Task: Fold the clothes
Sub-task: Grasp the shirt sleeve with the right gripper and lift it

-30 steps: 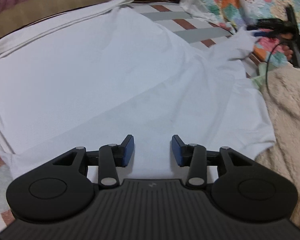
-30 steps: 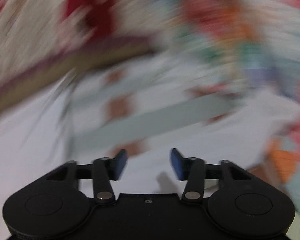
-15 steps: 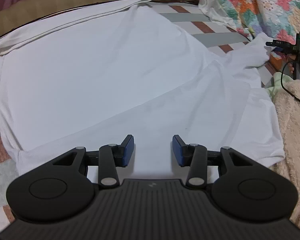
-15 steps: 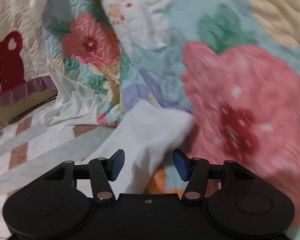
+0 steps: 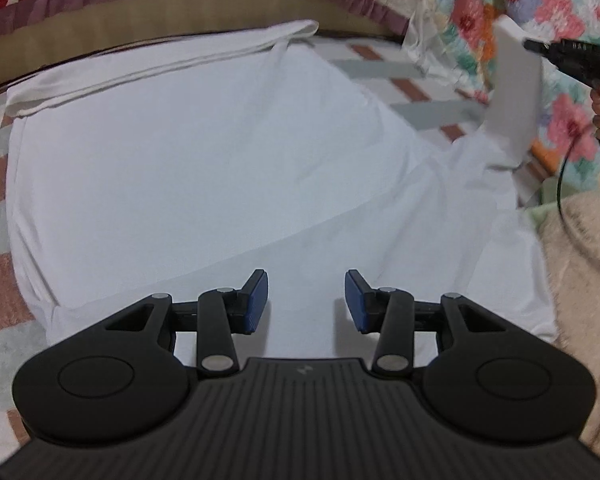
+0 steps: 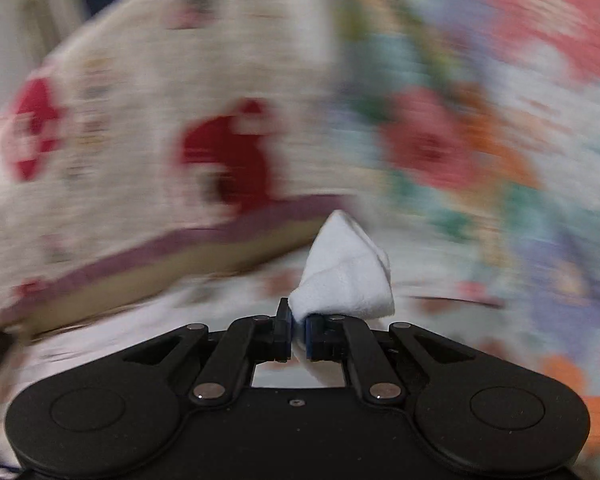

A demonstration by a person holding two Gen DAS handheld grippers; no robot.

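Observation:
A white shirt lies spread on a checked bedcover, its far edge folded over. My left gripper is open and empty, hovering over the shirt's near part. My right gripper is shut on a bunched end of the white shirt. In the left wrist view the right gripper is at the upper right, holding the shirt's sleeve lifted off the bed.
A flowered quilt lies at the right and a cream pillow with red bears at the back. A beige fleece blanket lies at the right edge. A black cable hangs from the right gripper.
My right gripper has closed on the shirt's sleeve and lifted it up. The left gripper has stayed open over the shirt and drawn back slightly.

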